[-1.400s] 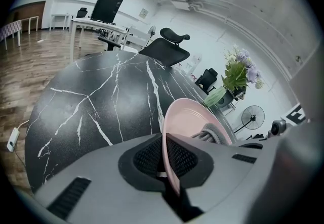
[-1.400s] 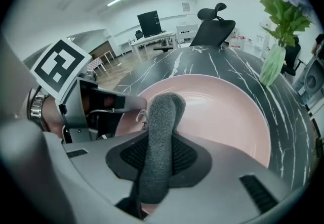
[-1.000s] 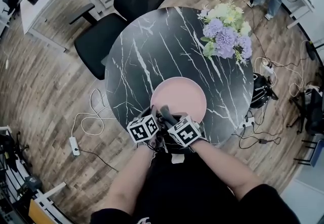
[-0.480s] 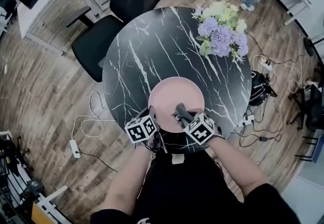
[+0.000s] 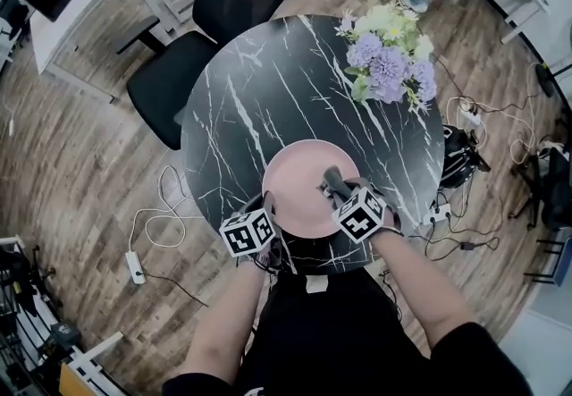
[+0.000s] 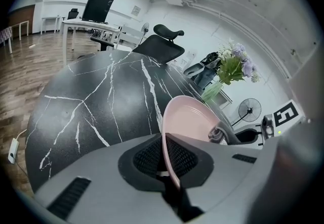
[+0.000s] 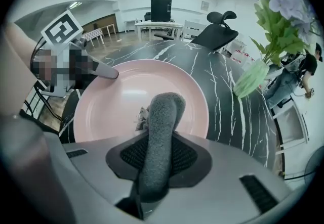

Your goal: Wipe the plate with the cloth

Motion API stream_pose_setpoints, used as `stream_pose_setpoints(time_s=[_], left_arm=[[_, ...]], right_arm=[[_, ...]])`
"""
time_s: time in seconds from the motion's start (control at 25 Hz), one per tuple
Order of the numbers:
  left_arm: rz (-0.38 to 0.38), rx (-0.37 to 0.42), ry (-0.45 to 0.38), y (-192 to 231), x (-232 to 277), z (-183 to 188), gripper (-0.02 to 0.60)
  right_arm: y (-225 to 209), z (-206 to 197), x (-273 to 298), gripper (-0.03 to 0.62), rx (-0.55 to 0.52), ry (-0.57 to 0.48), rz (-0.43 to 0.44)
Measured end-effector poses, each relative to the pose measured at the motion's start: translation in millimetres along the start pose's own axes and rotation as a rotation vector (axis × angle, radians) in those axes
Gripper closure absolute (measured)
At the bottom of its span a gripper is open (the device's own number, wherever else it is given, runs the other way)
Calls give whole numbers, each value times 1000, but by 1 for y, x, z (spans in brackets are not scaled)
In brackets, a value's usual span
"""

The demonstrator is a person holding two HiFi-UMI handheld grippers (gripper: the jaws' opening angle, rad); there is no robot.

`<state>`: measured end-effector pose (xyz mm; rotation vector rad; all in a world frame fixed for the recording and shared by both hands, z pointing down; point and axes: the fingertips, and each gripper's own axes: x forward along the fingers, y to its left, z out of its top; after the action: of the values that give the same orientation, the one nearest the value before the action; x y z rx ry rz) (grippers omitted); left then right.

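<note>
A pink plate (image 5: 299, 172) lies near the front edge of the round black marble table (image 5: 259, 90). My left gripper (image 5: 266, 209) is shut on the plate's near left rim (image 6: 169, 152), which runs between its pads. My right gripper (image 5: 338, 186) is shut on a rolled grey cloth (image 7: 159, 137), whose end (image 5: 333, 178) rests over the right part of the plate (image 7: 121, 91). The left gripper's tip (image 7: 104, 70) shows at the plate's far rim in the right gripper view.
A vase of purple and white flowers (image 5: 389, 54) stands at the table's back right, seen close in the right gripper view (image 7: 276, 31). A black office chair (image 5: 223, 10) is behind the table. Cables (image 5: 156, 220) lie on the wooden floor.
My right gripper has carried the cloth rightwards across the plate, from beside the left gripper to the plate's right side. The left gripper has stayed on the rim.
</note>
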<state>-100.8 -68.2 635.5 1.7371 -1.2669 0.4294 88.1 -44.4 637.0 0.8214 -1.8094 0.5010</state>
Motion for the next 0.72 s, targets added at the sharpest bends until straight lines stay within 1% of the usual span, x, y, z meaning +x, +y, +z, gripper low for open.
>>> stream_pose_setpoints(time_s=[0.16, 0.28, 0.72], left_arm=[[-13, 24, 10, -2, 1, 0, 551], [-17, 29, 14, -2, 0, 0, 551], [-29, 35, 19, -2, 1, -2, 548]], right_arm=[[-15, 7, 3, 487, -49, 0, -64], [-23, 12, 5, 487, -66, -9, -93], [-45, 33, 13, 485, -77, -59, -187]])
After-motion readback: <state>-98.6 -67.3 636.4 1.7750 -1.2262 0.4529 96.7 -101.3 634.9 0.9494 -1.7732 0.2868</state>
